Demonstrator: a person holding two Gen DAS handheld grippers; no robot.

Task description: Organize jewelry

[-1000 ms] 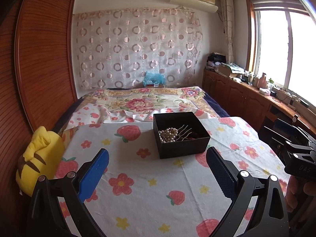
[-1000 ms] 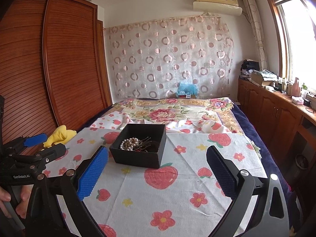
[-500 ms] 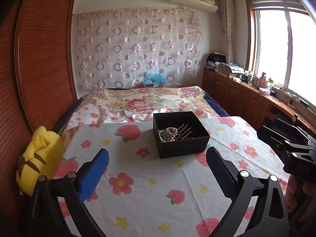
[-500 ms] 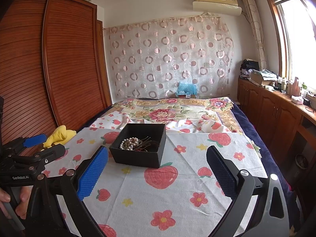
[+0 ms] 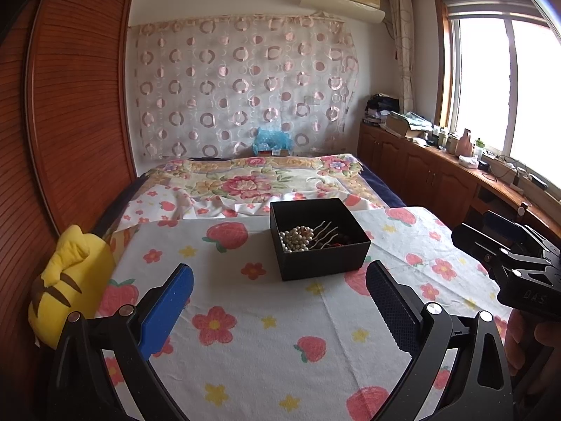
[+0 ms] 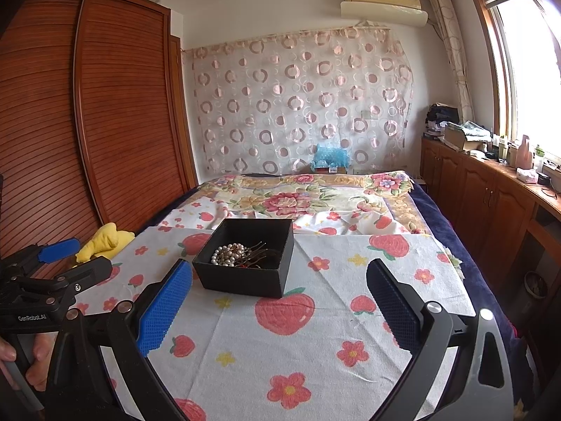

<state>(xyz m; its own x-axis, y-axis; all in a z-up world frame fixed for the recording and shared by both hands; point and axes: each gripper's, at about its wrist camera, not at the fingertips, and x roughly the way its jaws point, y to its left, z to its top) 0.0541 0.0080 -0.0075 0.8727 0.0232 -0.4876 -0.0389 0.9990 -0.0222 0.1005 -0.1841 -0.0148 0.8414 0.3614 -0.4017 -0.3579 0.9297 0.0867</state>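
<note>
So here's where I'm at: both claws are hanging over the strawberry cloth (image 5: pixel 266 319) with nothing in them. My left claw (image 5: pixel 278 294) is spread wide, blue pad on one side and black on the other, and my right claw (image 6: pixel 278 293) is spread just as wide and equally empty. The black box (image 5: pixel 322 266) sits ahead on the cloth with the jewelry already piled inside: a clump of pearl beads (image 5: pixel 296 238) toward the left half and some wavy hairpins (image 5: pixel 326 233) lying next to them, prongs fanning up toward the far right corner, plus something dark and reddish I can't really make out. From the left claw the box is ahead and a bit right of center; from the right claw it's ahead and off to the left, sitting just past my blue pad (image 6: pixel 164 308). So it's basically between the two, and honestly neither one looks clearly nearer. My guess is the hairpins are the fiddly bit, since they run diagonally and I'd want to close across them, not along them. The pearls are just a heap, so any angle should work there.
</note>
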